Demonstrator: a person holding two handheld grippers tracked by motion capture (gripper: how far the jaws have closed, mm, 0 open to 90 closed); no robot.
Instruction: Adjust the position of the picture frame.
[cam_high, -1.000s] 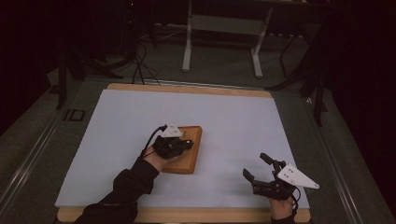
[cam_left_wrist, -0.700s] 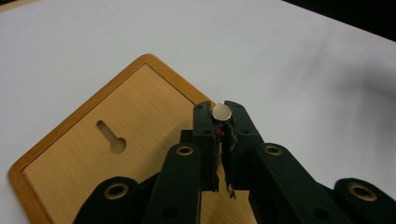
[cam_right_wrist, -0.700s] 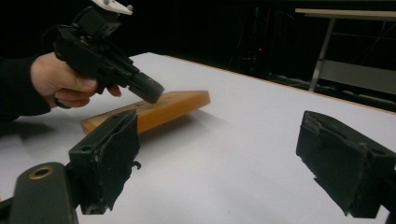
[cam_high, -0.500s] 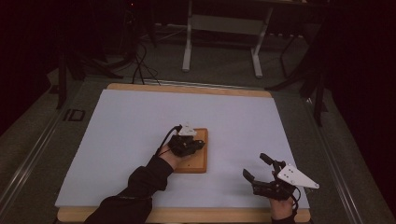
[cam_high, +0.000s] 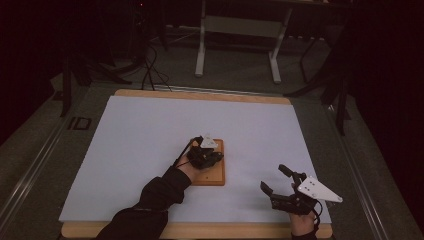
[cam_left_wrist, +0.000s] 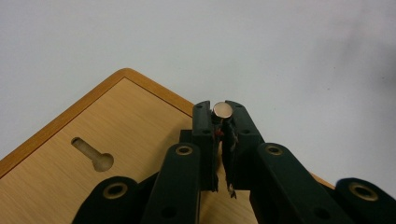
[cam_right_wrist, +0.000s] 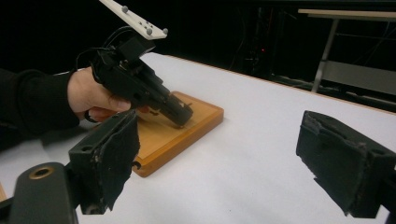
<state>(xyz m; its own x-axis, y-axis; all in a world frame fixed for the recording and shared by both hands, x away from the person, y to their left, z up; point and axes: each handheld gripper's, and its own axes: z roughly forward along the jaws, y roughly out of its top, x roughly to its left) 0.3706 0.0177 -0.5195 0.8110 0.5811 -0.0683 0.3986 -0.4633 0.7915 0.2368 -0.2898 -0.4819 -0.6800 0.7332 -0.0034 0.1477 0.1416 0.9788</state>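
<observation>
High view first: toward the table's (cam_high: 125, 130) near edge, around mid-width, a wooden board (cam_high: 212, 175) is lain on, and the left gripper (cam_high: 207, 157) is held over its far end. Left gripper view now: the jaws are clamped on a small metal pin (cam_left_wrist: 222, 110), poised over the board's corner, the keyhole slot (cam_left_wrist: 93, 156) seen off to the side. Slippage is the likely risk, so little of the pin being gripped. Near the right corner, the right gripper (cam_high: 280, 185) is held wide apart, nothing carried.
</observation>
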